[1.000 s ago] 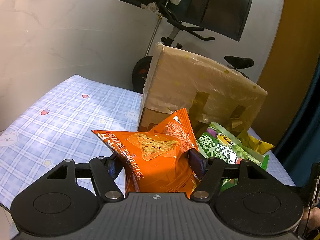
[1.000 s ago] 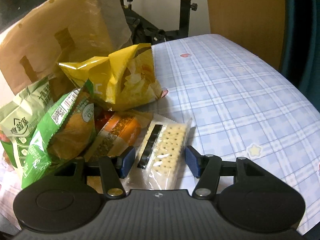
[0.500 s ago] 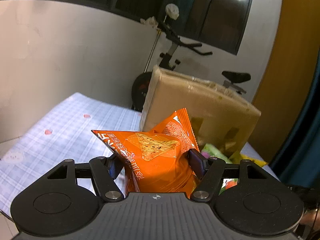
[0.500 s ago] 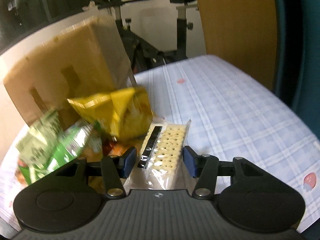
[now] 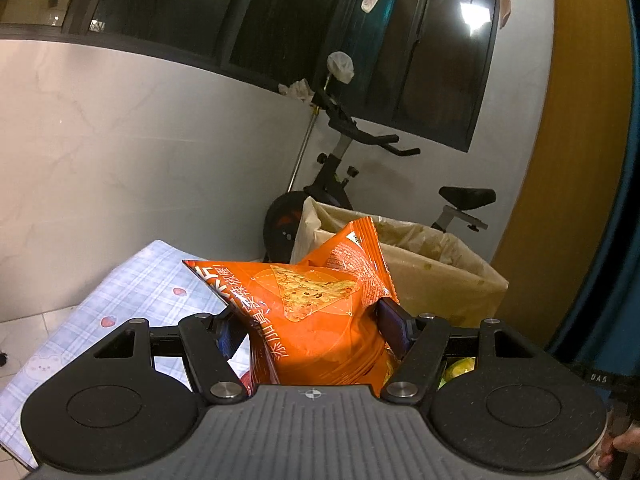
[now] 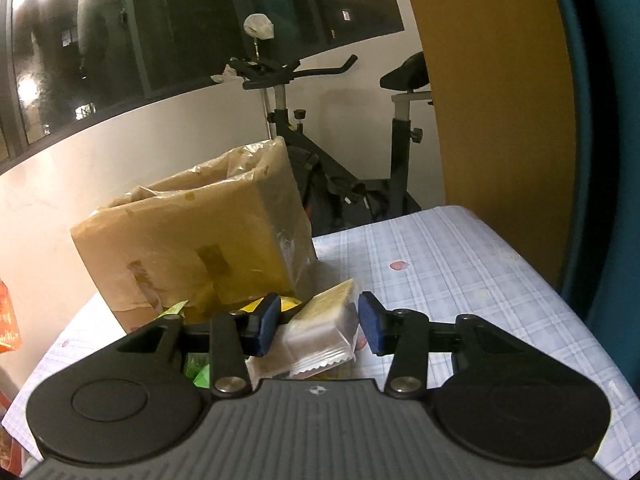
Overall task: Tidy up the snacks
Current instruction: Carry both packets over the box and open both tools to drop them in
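Observation:
My left gripper (image 5: pixel 308 320) is shut on an orange chip bag (image 5: pixel 312 312) and holds it high above the table, in front of the open cardboard box (image 5: pixel 436 276) lined with plastic. My right gripper (image 6: pixel 318 322) is shut on a clear pack of crackers (image 6: pixel 320 332), lifted off the table and tilted, in front of the same box (image 6: pixel 192 240). An edge of the orange bag (image 6: pixel 8 328) shows at the far left of the right wrist view. Green and yellow snack bags (image 6: pixel 200 368) lie below the right gripper, mostly hidden.
The table has a blue checked cloth (image 6: pixel 460 264), also in the left wrist view (image 5: pixel 132 292). An exercise bike (image 5: pixel 352 168) stands behind the box against a white wall. A wooden panel (image 6: pixel 492 88) rises at the right.
Both grippers have risen with their packs. The box's open top now shows in the left view. The snack pile has dropped below the right gripper.

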The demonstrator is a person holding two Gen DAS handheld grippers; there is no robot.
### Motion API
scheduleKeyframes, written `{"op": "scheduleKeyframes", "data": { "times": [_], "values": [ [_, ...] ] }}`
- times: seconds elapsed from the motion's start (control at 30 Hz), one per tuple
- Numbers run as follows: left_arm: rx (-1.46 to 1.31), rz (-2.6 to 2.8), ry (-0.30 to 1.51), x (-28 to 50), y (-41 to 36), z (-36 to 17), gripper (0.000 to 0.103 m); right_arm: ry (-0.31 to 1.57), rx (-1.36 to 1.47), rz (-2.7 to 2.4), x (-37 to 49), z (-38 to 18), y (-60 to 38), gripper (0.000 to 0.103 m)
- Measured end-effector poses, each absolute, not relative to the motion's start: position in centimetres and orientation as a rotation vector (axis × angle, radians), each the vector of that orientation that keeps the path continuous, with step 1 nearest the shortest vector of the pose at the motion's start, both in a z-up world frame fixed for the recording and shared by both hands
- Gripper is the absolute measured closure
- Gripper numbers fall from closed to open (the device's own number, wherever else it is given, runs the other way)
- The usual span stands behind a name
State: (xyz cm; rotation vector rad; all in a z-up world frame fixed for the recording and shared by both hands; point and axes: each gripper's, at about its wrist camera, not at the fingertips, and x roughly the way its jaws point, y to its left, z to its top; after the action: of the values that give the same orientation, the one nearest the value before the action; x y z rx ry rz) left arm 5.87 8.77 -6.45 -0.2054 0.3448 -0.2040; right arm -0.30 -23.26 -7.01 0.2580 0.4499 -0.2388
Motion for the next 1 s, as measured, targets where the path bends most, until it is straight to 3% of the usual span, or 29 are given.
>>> {"op": "scheduleKeyframes", "data": {
  "times": [0.53, 1.0],
  "values": [
    [-0.211, -0.2, 0.379, 7.0, 9.0, -7.1, 0.032, 0.667, 0.289, -0.302, 0.4, -16.0, -24.8, 0.057],
    [-0.213, -0.202, 0.406, 7.8, 8.6, -7.8, 0.032, 0.755, 0.241, -0.314, 2.2, -18.2, -24.4, 0.053]
  ]
}}
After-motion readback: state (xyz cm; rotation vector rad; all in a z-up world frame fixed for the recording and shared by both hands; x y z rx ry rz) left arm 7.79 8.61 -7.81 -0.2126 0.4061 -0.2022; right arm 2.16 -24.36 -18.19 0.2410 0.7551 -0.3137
